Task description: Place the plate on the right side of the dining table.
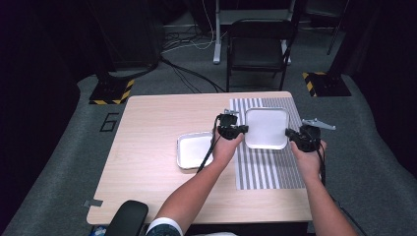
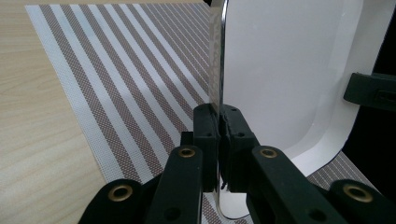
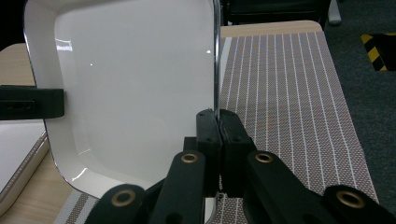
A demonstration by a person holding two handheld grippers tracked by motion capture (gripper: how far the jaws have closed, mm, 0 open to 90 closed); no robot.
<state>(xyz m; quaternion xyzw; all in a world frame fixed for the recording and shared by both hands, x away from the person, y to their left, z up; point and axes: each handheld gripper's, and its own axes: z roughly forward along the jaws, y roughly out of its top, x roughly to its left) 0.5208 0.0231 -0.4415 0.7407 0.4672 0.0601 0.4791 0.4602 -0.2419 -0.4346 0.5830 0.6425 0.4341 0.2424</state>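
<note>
A second white tray (image 1: 194,150) is seen lying on the bare counter (image 1: 147,147), just left of the striped mat (image 1: 268,169); a black chair (image 1: 258,46) is seen beyond the far edge. The white tray (image 1: 266,128) is held above the mat between both grippers. The left gripper (image 1: 241,129) is clamped on its left rim, the right gripper (image 1: 291,132) on its right rim.

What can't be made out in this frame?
- Whether the tray rests on the striped mat or is lifted: high view looks straight down.
- Tray's underside: hidden in both gripper views by the tray itself.
- Second tray: near edge covered by the left hand.
</note>
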